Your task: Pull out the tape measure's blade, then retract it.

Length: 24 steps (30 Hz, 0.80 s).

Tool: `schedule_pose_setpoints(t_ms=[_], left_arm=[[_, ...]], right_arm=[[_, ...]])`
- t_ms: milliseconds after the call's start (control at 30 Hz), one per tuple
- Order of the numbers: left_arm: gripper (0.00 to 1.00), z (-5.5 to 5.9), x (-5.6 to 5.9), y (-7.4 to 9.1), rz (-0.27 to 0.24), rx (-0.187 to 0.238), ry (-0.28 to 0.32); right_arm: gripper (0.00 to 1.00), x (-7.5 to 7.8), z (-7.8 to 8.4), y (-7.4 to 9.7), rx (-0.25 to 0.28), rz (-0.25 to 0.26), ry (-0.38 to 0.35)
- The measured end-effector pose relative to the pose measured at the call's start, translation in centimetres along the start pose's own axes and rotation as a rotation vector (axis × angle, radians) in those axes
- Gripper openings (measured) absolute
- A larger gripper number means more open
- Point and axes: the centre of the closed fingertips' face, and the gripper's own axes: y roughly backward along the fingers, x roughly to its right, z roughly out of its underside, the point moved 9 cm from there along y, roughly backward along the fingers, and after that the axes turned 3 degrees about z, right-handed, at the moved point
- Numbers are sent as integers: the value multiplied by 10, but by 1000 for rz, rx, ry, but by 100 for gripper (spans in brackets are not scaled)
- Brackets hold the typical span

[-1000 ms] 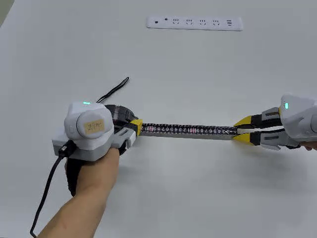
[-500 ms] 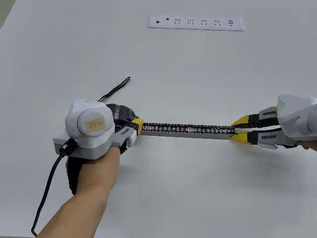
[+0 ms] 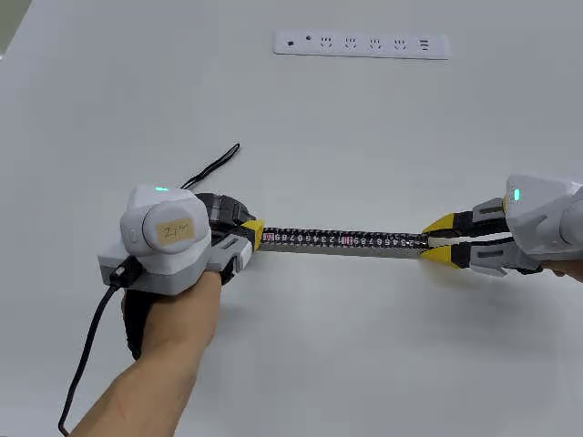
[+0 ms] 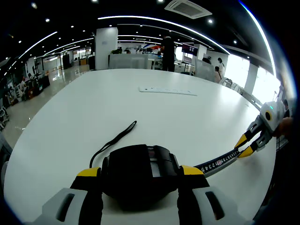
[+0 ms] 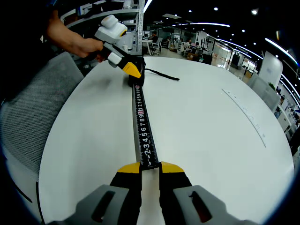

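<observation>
Two grippers face each other low over the white tabletop point(image 3: 319, 137). A hand point(image 3: 178, 305) holds the left gripper point(image 3: 244, 241), forearm reaching in from below; its jaws clamp the black tape measure case point(image 3: 221, 211), which sits on the tabletop. The right gripper point(image 3: 435, 240) enters level from the right, jaws pinched narrow on the blade point(image 3: 346, 240) tip. The blade is extended, long axis left-right in the head view, numbered face up, tip pointing right.

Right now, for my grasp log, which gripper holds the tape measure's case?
The left gripper: its jaws clamp the black case, while the right gripper pinches only the end of the blade.
</observation>
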Motion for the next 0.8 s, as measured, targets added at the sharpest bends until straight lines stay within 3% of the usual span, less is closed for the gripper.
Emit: schedule_pose_setpoints(t_ms=[800], left_arm=[[61, -1, -1, -1, 1, -2, 5]], right_arm=[[11, -1, -7, -7, 7, -7, 1]])
